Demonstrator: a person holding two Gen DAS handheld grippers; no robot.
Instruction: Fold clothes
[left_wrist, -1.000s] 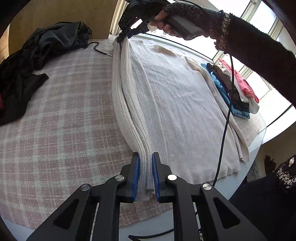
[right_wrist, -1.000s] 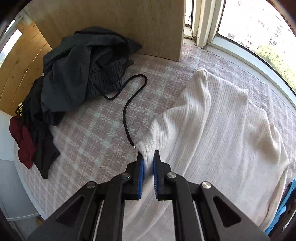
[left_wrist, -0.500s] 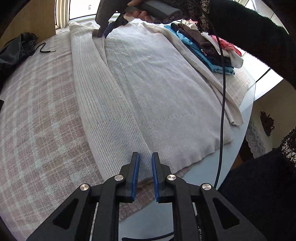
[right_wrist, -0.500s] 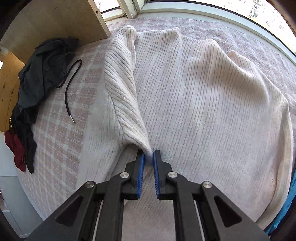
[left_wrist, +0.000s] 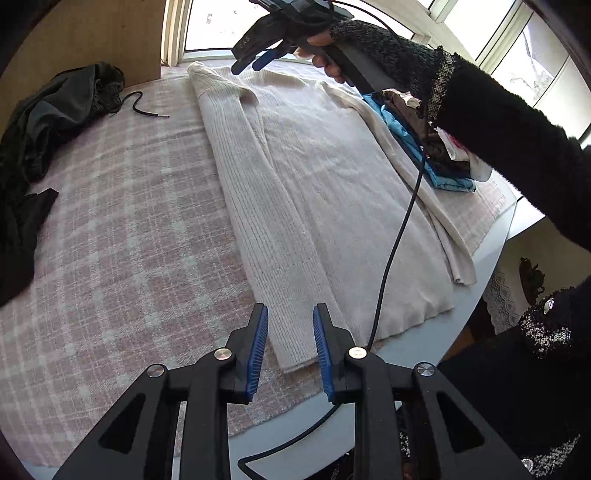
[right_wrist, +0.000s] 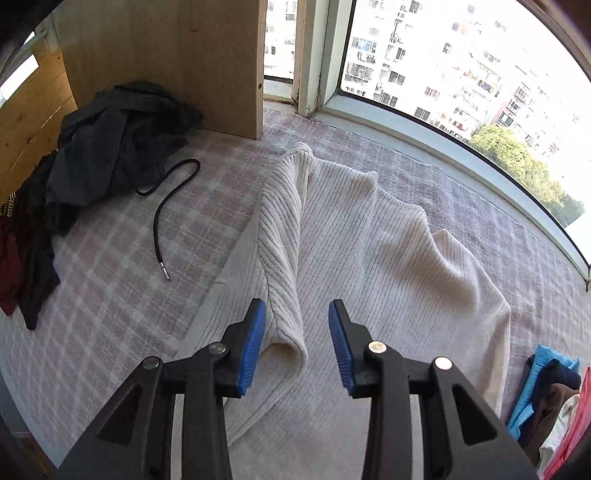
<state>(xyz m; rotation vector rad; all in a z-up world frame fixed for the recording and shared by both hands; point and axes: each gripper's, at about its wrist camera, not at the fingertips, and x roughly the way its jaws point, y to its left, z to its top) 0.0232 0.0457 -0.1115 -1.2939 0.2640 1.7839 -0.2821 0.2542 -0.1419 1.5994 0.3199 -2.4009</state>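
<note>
left tool (left_wrist: 289, 345): jaws apart, empty, over sweater hem
right tool (right_wrist: 297, 341): jaws apart, empty, above folded sleeve
sweater (left_wrist: 314, 192): flat on bench (left_wrist: 122, 236); far sleeve probably partly hidden
folded stack (right_wrist: 550, 402): cut off at frame edge

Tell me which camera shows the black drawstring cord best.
The right wrist view: the cord lies whole on the checked blanket, loop to metal tip, beside the dark clothes pile. The left wrist view shows it small and far off, near the frame edge.
</note>
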